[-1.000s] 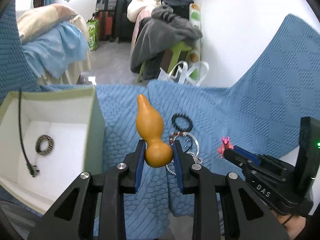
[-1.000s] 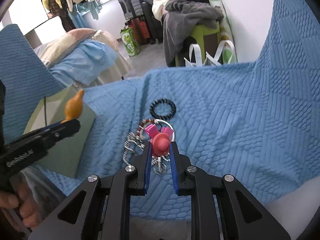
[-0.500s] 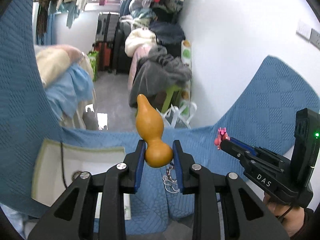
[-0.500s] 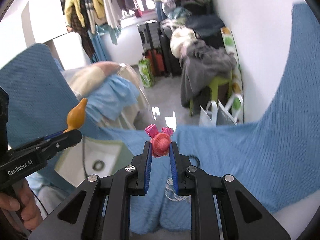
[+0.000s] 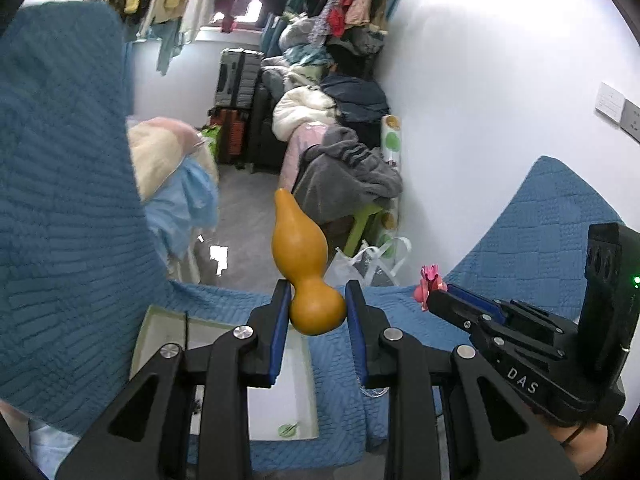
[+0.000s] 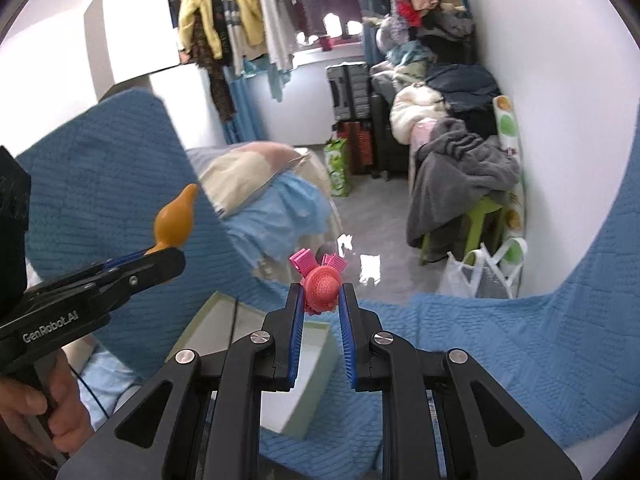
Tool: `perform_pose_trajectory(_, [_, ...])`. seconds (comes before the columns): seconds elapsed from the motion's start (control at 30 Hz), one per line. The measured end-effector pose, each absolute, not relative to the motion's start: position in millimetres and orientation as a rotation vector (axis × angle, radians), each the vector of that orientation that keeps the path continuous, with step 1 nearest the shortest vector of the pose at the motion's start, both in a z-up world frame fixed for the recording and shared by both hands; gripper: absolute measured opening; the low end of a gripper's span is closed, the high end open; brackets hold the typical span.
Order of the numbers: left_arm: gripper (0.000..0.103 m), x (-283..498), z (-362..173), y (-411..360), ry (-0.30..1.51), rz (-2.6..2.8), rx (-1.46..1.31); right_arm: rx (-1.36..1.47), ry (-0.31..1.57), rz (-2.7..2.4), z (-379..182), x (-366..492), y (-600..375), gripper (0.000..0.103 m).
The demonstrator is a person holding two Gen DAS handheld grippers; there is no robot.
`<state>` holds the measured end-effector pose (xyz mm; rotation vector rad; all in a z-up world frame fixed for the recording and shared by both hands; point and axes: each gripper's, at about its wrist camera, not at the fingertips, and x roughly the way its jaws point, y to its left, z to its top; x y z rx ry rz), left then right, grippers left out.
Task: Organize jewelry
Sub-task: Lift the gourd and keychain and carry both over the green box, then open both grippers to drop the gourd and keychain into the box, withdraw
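My left claw (image 5: 317, 304) blocks most of the white box (image 5: 280, 404) below it, so I can make out only a thin black cord (image 5: 186, 330) against the inner wall and a small green mark on the floor of the box. A bit of chain (image 5: 374, 391) peeks out under the right finger, the rest hidden. On the blue quilt (image 6: 500, 352) I cannot see any other jewelry from the right view, since my right claw (image 6: 320, 300) covers that patch.

I read "DAS" on the side of the right tool in the left view, and "GenRobot.AI" on the left tool in the right view.

The left claw pinches the round base of an orange gourd (image 5: 306, 264), its narrow neck pointing up and away, held above the near edge of the box. The right claw grips a pink hat charm (image 6: 321, 283) at its fingertips, held up in the air over the quilt, beside the box corner. Both tools are raised and angled toward the room.
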<state>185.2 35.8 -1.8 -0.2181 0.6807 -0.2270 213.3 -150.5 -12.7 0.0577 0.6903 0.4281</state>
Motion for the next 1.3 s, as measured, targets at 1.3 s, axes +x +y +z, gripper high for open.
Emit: perform_pose_trajectory(1.3, [0.048,185.1,-155.9,104.2,1.030,-0.101,-0.320,-0.006,1.091,0.502,-166.3,219.4,-67.8,0.027])
